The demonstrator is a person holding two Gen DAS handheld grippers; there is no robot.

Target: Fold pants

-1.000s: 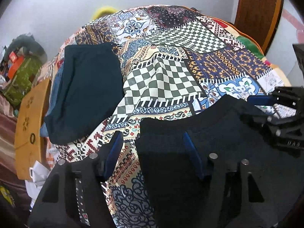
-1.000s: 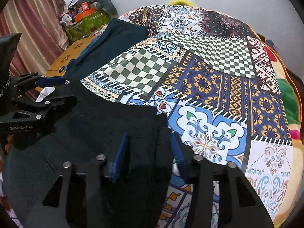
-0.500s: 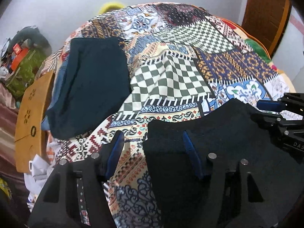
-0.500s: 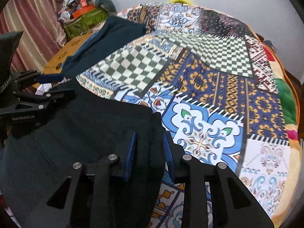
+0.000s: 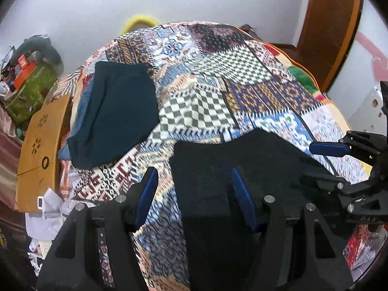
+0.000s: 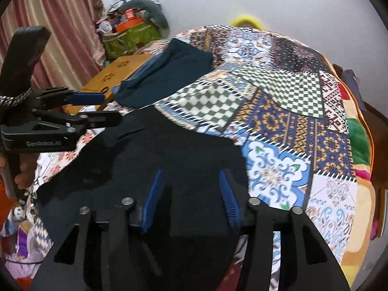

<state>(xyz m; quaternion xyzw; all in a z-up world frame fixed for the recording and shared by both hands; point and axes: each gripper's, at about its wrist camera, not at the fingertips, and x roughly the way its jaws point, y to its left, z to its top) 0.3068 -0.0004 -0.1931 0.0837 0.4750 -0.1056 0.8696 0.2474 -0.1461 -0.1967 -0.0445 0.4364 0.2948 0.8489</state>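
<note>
Black pants [image 5: 242, 160] lie at the near edge of the patchwork bed cover [image 5: 198, 106], also in the right wrist view [image 6: 174, 150]. My left gripper [image 5: 194, 189] is open, its jaws wide apart over the pants' left edge, holding nothing. My right gripper [image 6: 191, 194] is open over the pants' right part; it shows at the right of the left wrist view [image 5: 325, 162]. The left gripper shows at the left of the right wrist view [image 6: 97, 109].
A folded dark teal garment [image 5: 116, 116] lies on a blue one at the cover's far left, also in the right wrist view [image 6: 169, 72]. A wooden board [image 5: 38, 150] and clutter stand left of the bed. A wooden door [image 5: 329, 24] is at the far right.
The right gripper closed partway half a second ago and is now wide open. Both grippers have pulled back and up from the pants. The pants lie on the cover.
</note>
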